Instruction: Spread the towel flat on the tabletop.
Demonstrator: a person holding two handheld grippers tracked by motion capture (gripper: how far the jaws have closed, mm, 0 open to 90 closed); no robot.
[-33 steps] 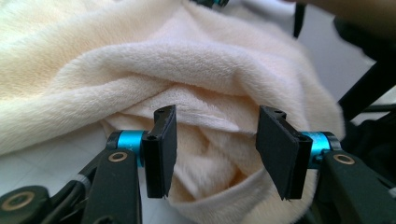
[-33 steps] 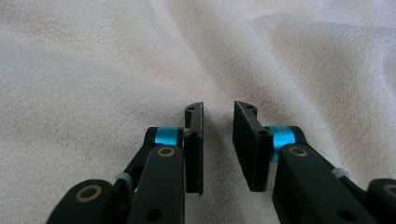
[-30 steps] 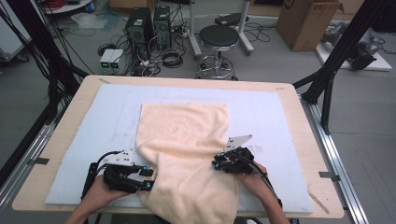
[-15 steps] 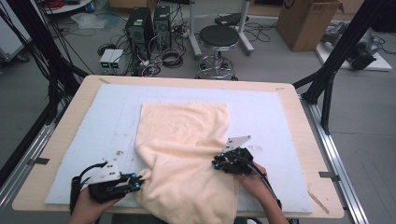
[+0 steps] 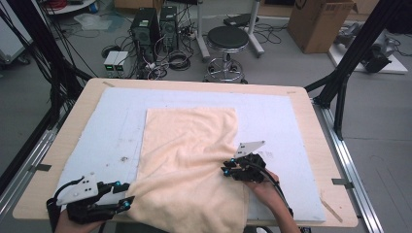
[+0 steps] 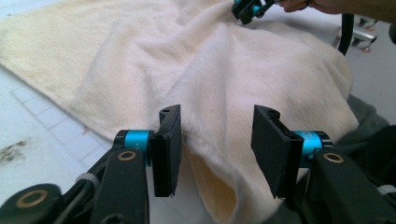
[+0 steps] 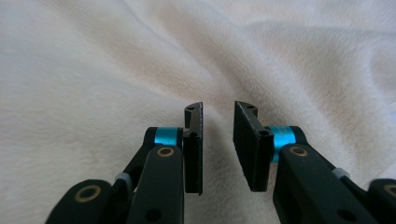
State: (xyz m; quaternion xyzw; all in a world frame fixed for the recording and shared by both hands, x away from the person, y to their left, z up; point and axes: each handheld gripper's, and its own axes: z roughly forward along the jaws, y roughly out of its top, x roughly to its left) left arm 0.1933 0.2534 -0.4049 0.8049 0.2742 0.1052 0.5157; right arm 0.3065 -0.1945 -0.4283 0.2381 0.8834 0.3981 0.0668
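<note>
My left gripper lies low over the near left corner of the table, pointing sideways at the towel. Its jaws have just been opening and now stand well apart, with a fold of the towel's near edge between them; in the left gripper view neither pad presses on the cloth. My left hand holds the body from behind, at the table's near edge.

My right gripper rests on the towel's right side, tips pointing left into the cloth, my right hand behind it on the mat. In the right gripper view its jaws stand a little apart with a narrow gap between the pads and no cloth pinched in it; the towel lies just beneath and ahead of them.

The cream towel lies in the middle of the pale blue mat, its far part flat, its near part rumpled and hanging over the table's near edge. Creases run from the right gripper towards the left one.

Beyond the table, on the floor, stand a black stool, two computer towers with tangled cables, and a cardboard box.
</note>
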